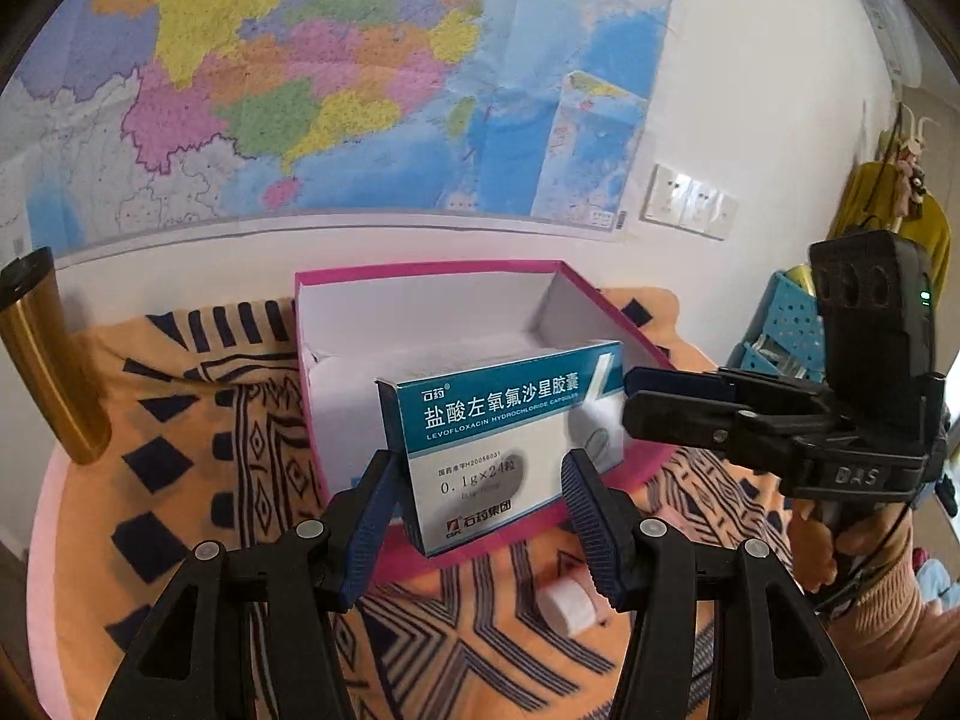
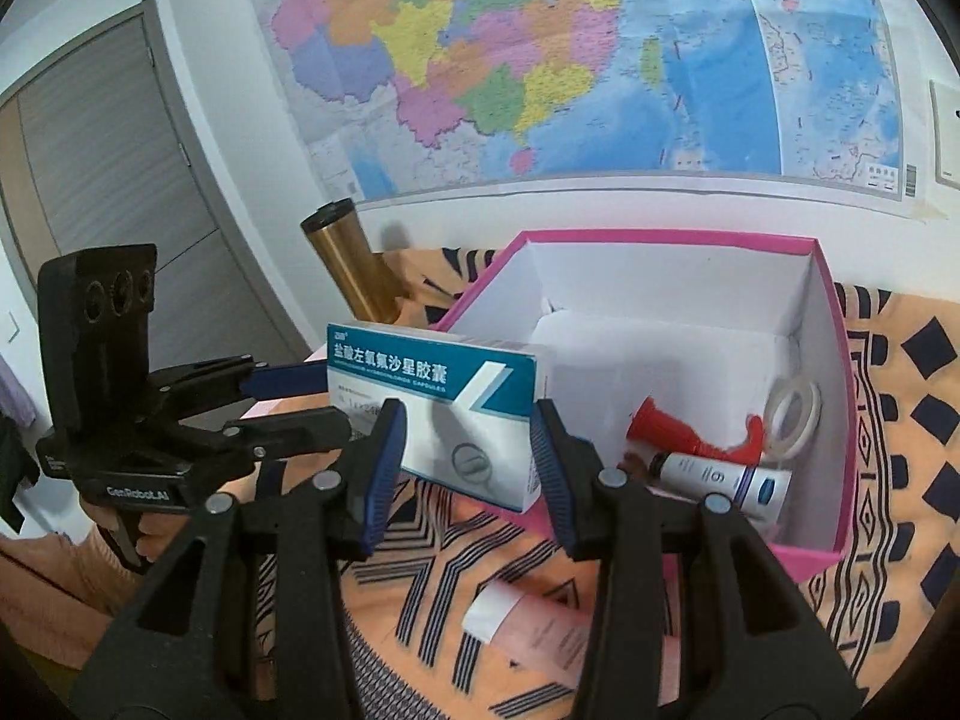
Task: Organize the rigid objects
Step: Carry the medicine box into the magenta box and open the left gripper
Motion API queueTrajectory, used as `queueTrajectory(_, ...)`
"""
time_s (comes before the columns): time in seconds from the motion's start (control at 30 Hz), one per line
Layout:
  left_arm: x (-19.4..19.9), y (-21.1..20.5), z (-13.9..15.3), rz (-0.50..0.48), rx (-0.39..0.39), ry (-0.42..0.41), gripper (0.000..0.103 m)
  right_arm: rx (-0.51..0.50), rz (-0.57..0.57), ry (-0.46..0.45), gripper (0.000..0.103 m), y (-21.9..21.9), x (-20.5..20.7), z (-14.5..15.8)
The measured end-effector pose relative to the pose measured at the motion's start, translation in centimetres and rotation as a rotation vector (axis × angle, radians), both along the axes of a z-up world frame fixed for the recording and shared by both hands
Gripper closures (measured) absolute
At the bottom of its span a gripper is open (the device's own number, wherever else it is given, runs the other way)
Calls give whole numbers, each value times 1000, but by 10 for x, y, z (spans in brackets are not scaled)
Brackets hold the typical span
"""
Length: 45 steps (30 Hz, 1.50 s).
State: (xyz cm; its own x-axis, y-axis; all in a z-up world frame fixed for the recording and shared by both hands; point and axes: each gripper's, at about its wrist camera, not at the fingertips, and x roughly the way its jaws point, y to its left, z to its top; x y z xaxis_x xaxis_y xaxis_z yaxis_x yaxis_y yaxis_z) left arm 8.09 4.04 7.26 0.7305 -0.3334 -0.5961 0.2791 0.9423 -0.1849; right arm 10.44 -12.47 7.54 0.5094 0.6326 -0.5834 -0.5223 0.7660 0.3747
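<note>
Both tools clamp the medicine carton (image 1: 504, 438), left tool (image 1: 480, 516) on its near end, right tool (image 2: 468, 468) on the far end, above the pink box (image 1: 336, 420) rim just ahead; uneven release could tip it outside; squeezing could crush it.

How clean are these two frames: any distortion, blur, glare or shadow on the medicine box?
Left wrist: strong fisheye bend in the wall map, dark corner vignette; medicine box print sharp, with soft shadows on its front. Right wrist: same curvature, door frame bowed; box text slightly soft, finger shadow on its face; no glare.
</note>
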Motion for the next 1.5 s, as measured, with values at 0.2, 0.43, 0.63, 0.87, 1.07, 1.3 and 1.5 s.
queueTrajectory(0.2, 26, 6, -7, 20, -7, 46, 46, 3, -4, 19, 57, 3, 19, -4)
queueTrajectory(0.43, 44, 9, -20, 39, 5, 95, 46, -11, -6, 65, 57, 9, 36, -22)
queueTrajectory(0.63, 52, 6, -29, 42, 23, 126, 46, -21, -10, 116, 57, 8, 47, -39)
queueTrajectory(0.87, 56, -9, -34, 15, 61, 140, 51, -26, 17, 173, 57, 15, 55, -56)
queueTrajectory(1.07, 56, -5, -36, 30, 80, 132, 51, -33, 7, 194, 57, 12, 60, -63)
queueTrajectory(1.3, 50, -1, -36, 32, 78, 109, 51, -22, -41, 208, 57, -8, 62, -65)
queueTrajectory(1.5, 32, -3, -31, 24, 56, 60, 49, -9, -61, 193, 57, -18, 55, -61)
